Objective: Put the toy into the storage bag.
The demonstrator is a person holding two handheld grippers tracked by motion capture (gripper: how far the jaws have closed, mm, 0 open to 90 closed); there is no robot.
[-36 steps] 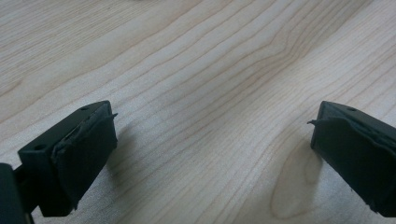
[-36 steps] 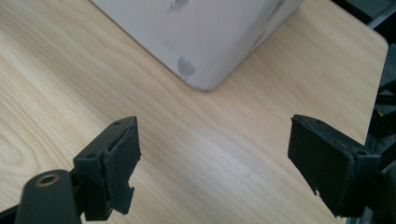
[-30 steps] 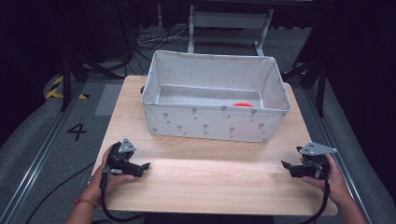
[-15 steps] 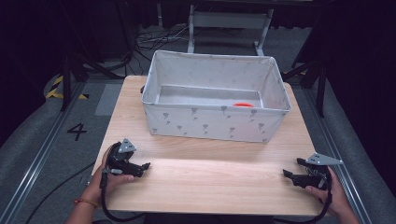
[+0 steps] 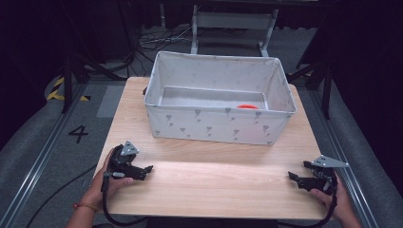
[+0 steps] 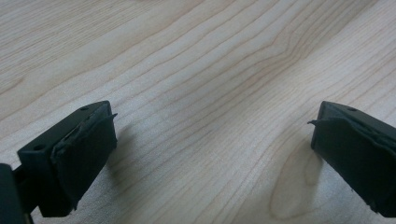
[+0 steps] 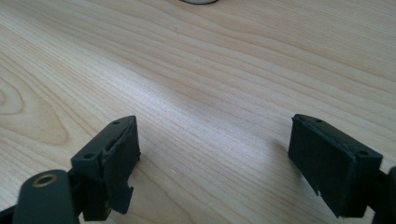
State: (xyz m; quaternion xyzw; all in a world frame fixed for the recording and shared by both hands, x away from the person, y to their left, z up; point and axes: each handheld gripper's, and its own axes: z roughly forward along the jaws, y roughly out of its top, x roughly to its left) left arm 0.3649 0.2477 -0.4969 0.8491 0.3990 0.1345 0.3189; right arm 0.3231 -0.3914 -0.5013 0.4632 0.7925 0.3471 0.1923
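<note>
Right gripper (image 5: 298,179) has drifted nearer the table (image 5: 214,180) edge — jaws apart.

Two black handheld grippers, left gripper (image 5: 142,170) and right gripper (image 5: 298,179), each topped with a grey three-cornered plate; black cable trailing from each; blocky black jaws with worn rubber pads (image 6: 86,154), screw holes along the edges; orange band (image 5: 84,206) around left wrist.
</note>
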